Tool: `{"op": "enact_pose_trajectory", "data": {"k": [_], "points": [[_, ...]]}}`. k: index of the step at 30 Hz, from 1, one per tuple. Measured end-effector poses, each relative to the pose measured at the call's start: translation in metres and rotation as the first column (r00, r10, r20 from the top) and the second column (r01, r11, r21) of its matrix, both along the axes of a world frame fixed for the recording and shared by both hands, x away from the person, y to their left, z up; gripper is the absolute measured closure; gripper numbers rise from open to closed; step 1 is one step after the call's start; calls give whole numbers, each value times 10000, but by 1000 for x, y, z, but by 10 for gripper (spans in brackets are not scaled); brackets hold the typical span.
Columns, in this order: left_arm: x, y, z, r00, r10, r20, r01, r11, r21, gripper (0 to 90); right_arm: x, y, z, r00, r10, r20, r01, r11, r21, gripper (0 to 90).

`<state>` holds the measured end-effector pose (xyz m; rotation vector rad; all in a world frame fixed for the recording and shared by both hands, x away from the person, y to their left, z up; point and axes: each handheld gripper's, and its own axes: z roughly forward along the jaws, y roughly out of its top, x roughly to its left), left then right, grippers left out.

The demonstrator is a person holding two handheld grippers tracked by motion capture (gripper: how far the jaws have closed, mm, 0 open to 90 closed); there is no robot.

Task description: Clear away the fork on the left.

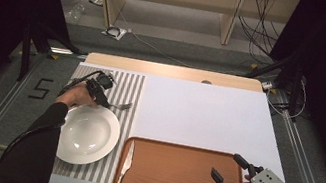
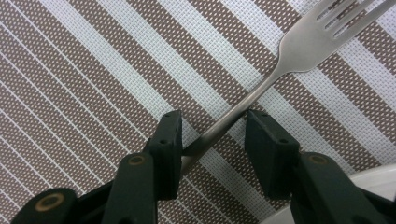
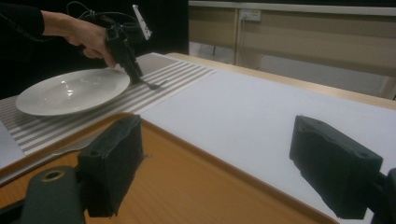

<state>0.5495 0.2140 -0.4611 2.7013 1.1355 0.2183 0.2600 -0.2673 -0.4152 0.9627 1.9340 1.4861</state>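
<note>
Since the handle runs between the jaws: the fork (image 2: pixel 261 88) lies flat on the striped mat (image 2: pixel 93 84), its handle passing through the gap of the left tongs (image 2: pixel 215 128) and its prongs pointing away from them, up and to the right in the left gripper view.
Grip on the fork: the handle touches the inner face of the left jaw while the right jaw stands a little off it, so the left tongs look released or only half closed around the handle, not clenched; I judge this to be either the start of a pick-up or the end of a set-down.
Why low and tilted: the left tongs (image 1: pixel 100 91) lean down to the mat so the jaws can straddle a thin handle that rests on the cloth.
Plate: the white plate (image 1: pixel 88 134) sits just behind the left tongs, toward the person, on the same mat; the fork lies beyond its rim, apart from it, as in a place setting.
Knife: a knife (image 1: pixel 123 166) lies along the mat's edge beside the wooden tray (image 1: pixel 176 180).
Right tongs: the right tongs (image 1: pixel 228 170) hover over the tray's far corner, wide open and empty, well apart from the fork, probably waiting.
Table: a white sheet (image 1: pixel 202 114) covers the table ahead of the right tongs.
</note>
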Motion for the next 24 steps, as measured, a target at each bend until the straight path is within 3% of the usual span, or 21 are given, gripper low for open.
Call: {"op": "enact_pose_trajectory", "data": {"k": [6,11,15,24], "points": [[1,1,0,9993,239,-287,-247,9993,-287,645,0,0,0,10000,0,-13,0,10000,-18,183],[1,3,0,9992,204,-347,-223,9983,-543,712,0,0,0,10000,-10,2,10,10000,-32,183],[1,3,0,9993,271,-265,-286,9978,-593,814,0,0,0,10000,10,-9,-10,10000,-25,183],[0,3,0,9988,405,-267,-421,9974,-590,831,1,0,0,10000,16,-30,-16,10000,-49,183]]}}
